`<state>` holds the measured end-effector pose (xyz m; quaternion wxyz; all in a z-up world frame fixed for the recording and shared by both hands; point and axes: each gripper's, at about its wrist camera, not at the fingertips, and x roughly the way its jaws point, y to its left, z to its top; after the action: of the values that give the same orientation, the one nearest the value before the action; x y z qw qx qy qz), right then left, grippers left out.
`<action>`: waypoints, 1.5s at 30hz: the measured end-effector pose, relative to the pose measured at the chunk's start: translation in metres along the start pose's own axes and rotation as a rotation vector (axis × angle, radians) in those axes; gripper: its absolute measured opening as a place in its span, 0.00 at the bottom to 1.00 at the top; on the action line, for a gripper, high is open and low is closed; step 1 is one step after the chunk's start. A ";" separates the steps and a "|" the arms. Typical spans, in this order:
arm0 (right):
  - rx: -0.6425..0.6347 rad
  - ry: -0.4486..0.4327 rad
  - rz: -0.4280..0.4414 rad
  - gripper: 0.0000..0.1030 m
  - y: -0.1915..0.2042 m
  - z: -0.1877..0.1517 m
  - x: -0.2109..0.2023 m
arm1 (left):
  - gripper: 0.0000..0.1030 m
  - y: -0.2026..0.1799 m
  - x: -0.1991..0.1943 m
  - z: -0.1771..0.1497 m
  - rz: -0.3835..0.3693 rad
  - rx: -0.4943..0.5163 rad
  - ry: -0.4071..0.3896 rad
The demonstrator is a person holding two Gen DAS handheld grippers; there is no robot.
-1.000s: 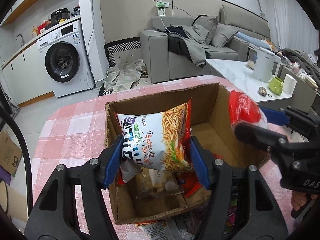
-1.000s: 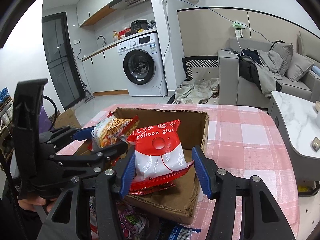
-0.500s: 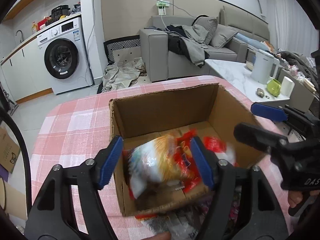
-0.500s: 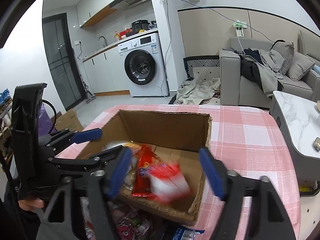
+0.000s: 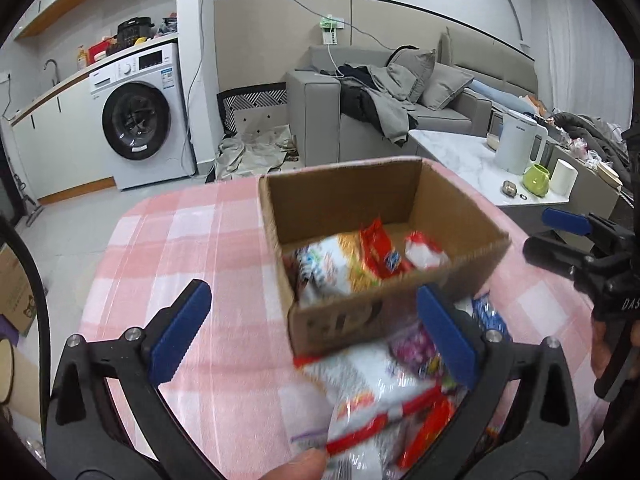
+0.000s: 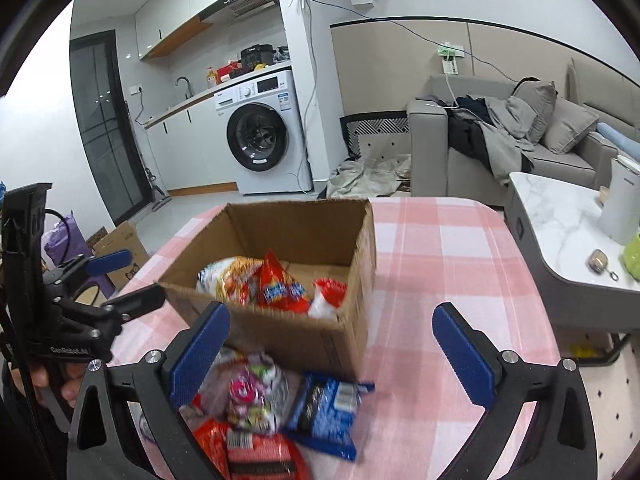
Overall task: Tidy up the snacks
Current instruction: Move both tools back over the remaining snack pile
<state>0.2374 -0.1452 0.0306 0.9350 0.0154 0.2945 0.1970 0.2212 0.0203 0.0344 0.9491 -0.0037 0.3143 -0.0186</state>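
Both tools are spreading wide with nothing between their pads: the left tool [image 5: 312, 336] and the right tool [image 6: 332, 348] are hovering just short of the one cardboard box [image 6: 296, 332] on the pink checked tabletop [image 6: 440, 248]. Three snack packets [image 6: 272, 284] are lying inside the box (motion blur is smearing their labels). More loose packets [image 6: 280, 408], including one blue packet [image 6: 328, 412], are sitting just before the box.

left gripper [image 5: 316, 336]: jaws opening, nothing between | right gripper [image 6: 332, 356]: jaws opening, nothing gripped

Washing machine [image 6: 260, 136], grey sofa [image 6: 500, 148], possibly curtains.
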 end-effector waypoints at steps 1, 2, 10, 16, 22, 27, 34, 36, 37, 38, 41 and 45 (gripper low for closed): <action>-0.003 0.005 -0.002 1.00 0.001 -0.003 -0.002 | 0.99 0.002 -0.004 -0.006 0.002 -0.001 0.012; -0.008 0.013 -0.006 1.00 0.001 -0.008 -0.006 | 0.99 0.004 -0.009 -0.013 0.003 -0.003 0.018; -0.034 0.034 -0.049 1.00 0.007 -0.041 -0.025 | 0.99 0.014 -0.039 -0.059 -0.001 -0.033 0.047; -0.058 0.036 -0.049 1.00 0.010 -0.061 -0.035 | 0.99 0.018 -0.049 -0.079 0.004 -0.052 0.066; -0.054 0.067 -0.052 1.00 0.006 -0.068 -0.034 | 0.99 0.014 -0.051 -0.087 0.004 -0.041 0.095; -0.066 0.112 -0.055 1.00 0.004 -0.073 -0.028 | 0.99 0.007 -0.046 -0.089 -0.001 -0.021 0.126; -0.086 0.196 -0.047 1.00 0.009 -0.085 -0.008 | 0.99 -0.002 -0.039 -0.092 -0.008 0.011 0.155; -0.086 0.216 -0.043 1.00 0.010 -0.089 -0.003 | 0.99 -0.002 -0.037 -0.094 -0.014 0.015 0.164; -0.086 0.227 -0.039 1.00 0.012 -0.090 0.000 | 0.99 -0.003 -0.035 -0.095 -0.016 0.019 0.170; -0.090 0.242 -0.033 1.00 0.014 -0.093 0.004 | 0.99 -0.003 -0.034 -0.095 -0.015 0.022 0.176; -0.114 0.274 -0.031 1.00 0.020 -0.100 0.013 | 0.99 -0.005 -0.029 -0.099 0.000 0.042 0.192; -0.150 0.307 -0.012 1.00 0.029 -0.107 0.022 | 0.99 -0.002 -0.023 -0.103 -0.010 0.037 0.217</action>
<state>0.1835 -0.1193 -0.0658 0.8786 -0.0867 0.4186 0.2128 0.1415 0.0198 -0.0345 0.9093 0.0141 0.4149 -0.0294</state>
